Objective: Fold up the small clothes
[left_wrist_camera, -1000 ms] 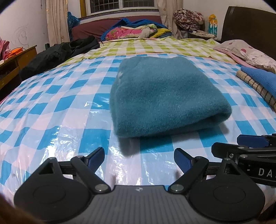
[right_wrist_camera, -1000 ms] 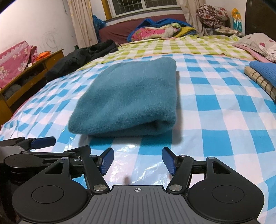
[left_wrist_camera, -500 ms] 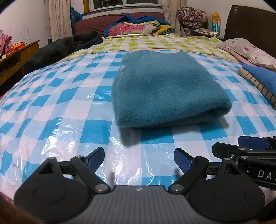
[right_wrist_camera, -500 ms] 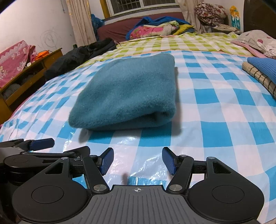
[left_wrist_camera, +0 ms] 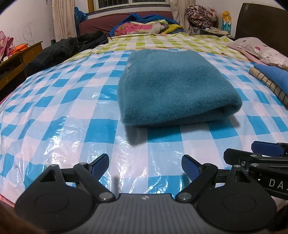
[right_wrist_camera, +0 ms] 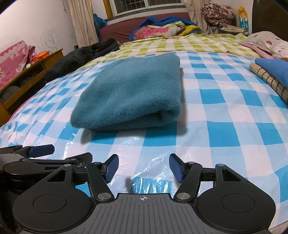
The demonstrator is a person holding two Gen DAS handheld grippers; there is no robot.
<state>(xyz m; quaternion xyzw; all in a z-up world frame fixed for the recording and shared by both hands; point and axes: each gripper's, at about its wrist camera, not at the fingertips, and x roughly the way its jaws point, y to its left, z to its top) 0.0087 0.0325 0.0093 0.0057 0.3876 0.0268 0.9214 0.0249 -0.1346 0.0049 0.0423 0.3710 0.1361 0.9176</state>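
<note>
Teal fleece (left_wrist_camera: 172,86) lies folded on bed (left_wrist_camera: 54,111); both tongs, left (left_wrist_camera: 145,166) & right (right_wrist_camera: 144,168), hang open, empty, nearby. Fold looks done; next prob. stack it w/ pile (right_wrist_camera: 270,73).

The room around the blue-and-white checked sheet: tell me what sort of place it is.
Most likely a lived-in home bedroom. The folded teal fleece garment lies on a wide bed under a blue-and-white checked plastic sheet, a floral pillow rests by the dark wooden headboard, and curtains frame a barred window.
</note>
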